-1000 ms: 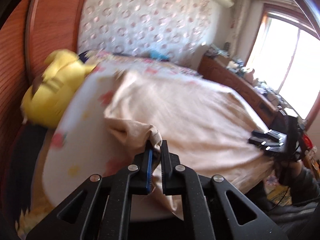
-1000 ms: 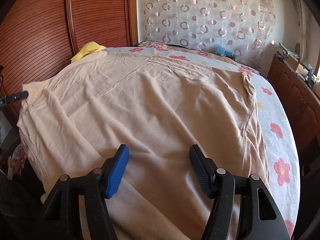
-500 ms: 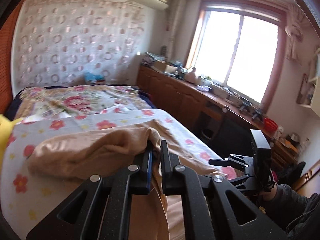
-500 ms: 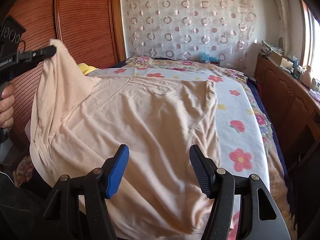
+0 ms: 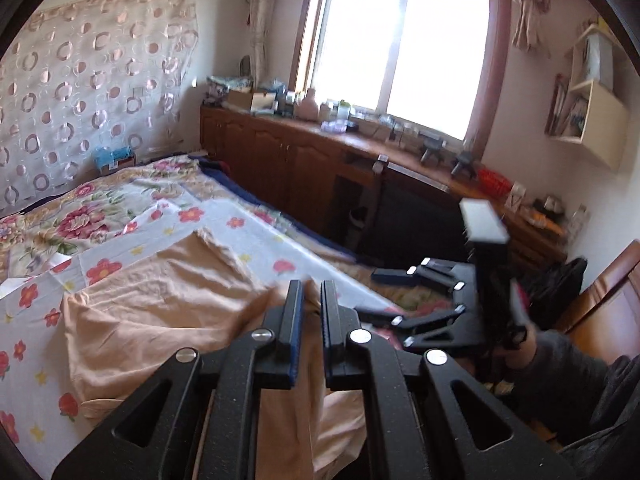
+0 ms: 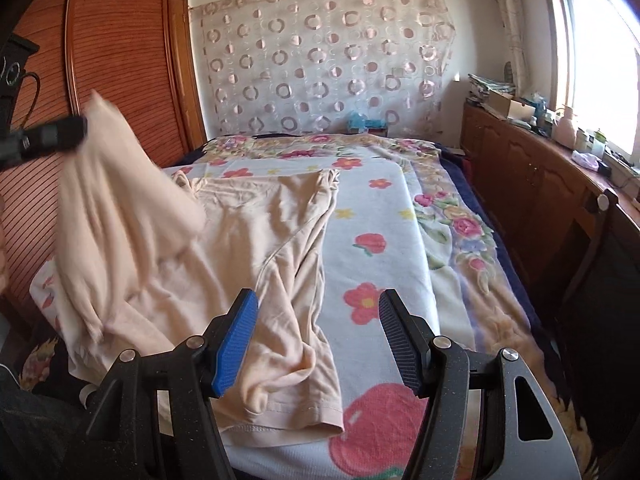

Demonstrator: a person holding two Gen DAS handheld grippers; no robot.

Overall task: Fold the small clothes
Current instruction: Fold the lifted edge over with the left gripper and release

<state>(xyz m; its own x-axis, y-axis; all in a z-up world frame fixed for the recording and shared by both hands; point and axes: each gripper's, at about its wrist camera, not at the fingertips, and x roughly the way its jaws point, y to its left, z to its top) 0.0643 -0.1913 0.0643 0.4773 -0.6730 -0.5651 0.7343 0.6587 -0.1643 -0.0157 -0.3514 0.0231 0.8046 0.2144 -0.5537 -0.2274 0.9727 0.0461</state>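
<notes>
A peach garment (image 6: pixel 256 240) lies on the flowered bed cover, its hem at the near edge. My left gripper (image 5: pixel 311 292) is shut on one edge of the garment (image 5: pixel 160 312) and holds it lifted; in the right wrist view the raised fold (image 6: pixel 120 184) hangs from the left gripper's fingers (image 6: pixel 52 136) at the left. My right gripper (image 6: pixel 318 320) is open and empty, hovering over the garment's near right edge and the cover. It also shows in the left wrist view (image 5: pixel 400 292), open, to the right.
The bed cover (image 6: pixel 380 216) is white with red flowers. A wooden wardrobe (image 6: pixel 120 60) stands left of the bed. A wooden cabinet with clutter (image 6: pixel 540 152) runs along the right under the window. A patterned curtain (image 6: pixel 320 64) hangs behind the bed.
My left gripper has lifted the garment's left side and carried it up and over towards the right. The garment now covers less of the bed. My right gripper stayed open.
</notes>
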